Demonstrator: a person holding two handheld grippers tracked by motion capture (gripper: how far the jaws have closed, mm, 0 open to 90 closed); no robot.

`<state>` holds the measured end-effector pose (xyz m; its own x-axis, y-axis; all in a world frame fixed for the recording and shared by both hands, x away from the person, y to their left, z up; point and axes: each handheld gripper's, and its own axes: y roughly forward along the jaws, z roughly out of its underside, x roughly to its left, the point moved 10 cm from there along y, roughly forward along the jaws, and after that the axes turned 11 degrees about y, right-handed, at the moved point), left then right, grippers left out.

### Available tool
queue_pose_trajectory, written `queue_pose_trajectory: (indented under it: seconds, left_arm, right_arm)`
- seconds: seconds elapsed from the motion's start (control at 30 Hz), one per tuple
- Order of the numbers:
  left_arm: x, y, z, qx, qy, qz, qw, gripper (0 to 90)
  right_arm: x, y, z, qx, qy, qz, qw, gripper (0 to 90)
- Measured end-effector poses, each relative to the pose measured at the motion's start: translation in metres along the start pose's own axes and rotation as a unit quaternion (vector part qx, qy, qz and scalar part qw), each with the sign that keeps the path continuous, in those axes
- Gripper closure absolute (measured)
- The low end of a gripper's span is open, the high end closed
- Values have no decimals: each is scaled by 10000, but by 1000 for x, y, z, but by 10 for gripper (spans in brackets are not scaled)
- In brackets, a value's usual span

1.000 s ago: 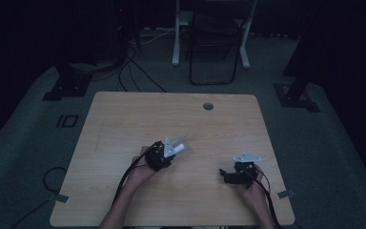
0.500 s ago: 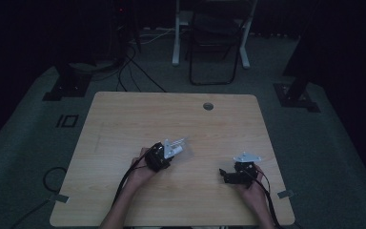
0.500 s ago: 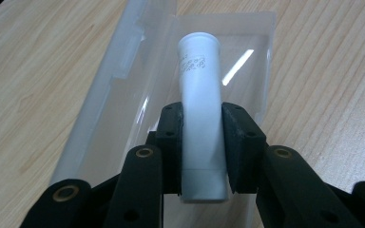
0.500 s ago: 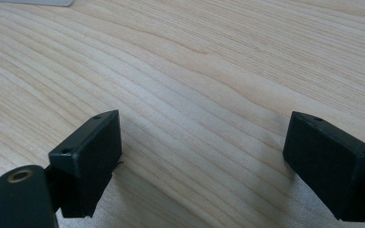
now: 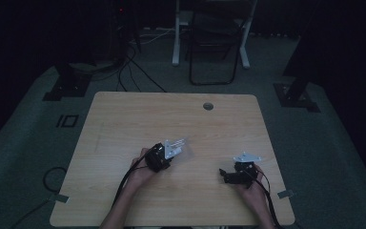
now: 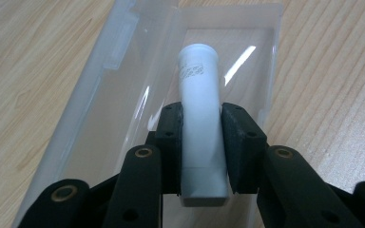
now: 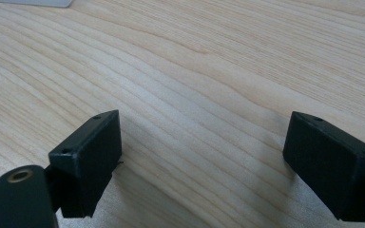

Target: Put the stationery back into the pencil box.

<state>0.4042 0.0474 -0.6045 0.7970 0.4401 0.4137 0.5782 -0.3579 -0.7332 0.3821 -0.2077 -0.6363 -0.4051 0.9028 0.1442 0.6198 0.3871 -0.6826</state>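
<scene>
A white plastic tube point(image 6: 199, 114) sits clamped between the two black jaws of the left gripper point(image 6: 200, 142), its flanged open end pointing away from the camera and a small patch of print (too fine to read) just below the rim. The tube lies over the inside of a clear plastic case point(image 6: 123, 95), a long shallow box with its lid folded open to the left in the left gripper view. The case rests on the pale wooden desk point(image 6: 323, 61).

In the high view, the left gripper point(image 5: 164, 156) is a little left of the desk's middle, toward the near side, held by the person's left hand point(image 5: 140, 171); the pale case point(image 5: 175, 147) shows just beyond it, angled to the far right. A cable trails back from this gripper along the forearm.

The right gripper point(image 5: 229, 174) is well apart from it, near the right near corner of the desk point(image 5: 138, 114), in the right hand point(image 5: 252, 188), with a grey three-cornered plate on top. In its own view the right gripper point(image 7: 214, 166) has its jaws spread wide with bare wood between them.

A round hole point(image 5: 208, 106) sits near the desk's far edge. Beyond the desk, on the dark floor, stand a folding chair point(image 5: 214, 43) and loose cables point(image 5: 133, 67).
</scene>
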Motion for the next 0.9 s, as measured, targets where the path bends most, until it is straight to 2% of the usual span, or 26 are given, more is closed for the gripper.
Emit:
queue_pose_trajectory:
  seconds: [0.17, 0.27, 0.43, 0.57, 0.7, 0.8, 0.9]
  left_arm:
    - [-3, -7, -3, -109, -10, 8, 9999, 641]
    - [-5, -17, -5, -285, -74, -18, 9996, 625]
    - [-6, -43, -4, -648, -272, -35, 9975, 615]
    - [-13, -56, -2, -881, -397, 47, 9953, 605]
    - [-24, -60, 7, -956, -496, 124, 9941, 586]
    - [-33, -58, 15, -1068, -699, 234, 9915, 582]
    - [-44, -54, 25, -1040, -826, 320, 9906, 581]
  right_arm:
    - [0, 0, 0, -2, -5, -1, 10000, 125]
    - [0, 0, 0, -4, -9, -1, 10000, 125]
    - [0, 0, 0, -2, -7, -1, 10000, 125]
    - [0, 0, 0, -4, -13, -2, 10000, 125]
    - [0, 0, 0, -3, -12, -3, 10000, 125]
    - [0, 0, 0, -5, -13, -3, 10000, 125]
    - [0, 0, 0, -4, -11, -3, 10000, 125]
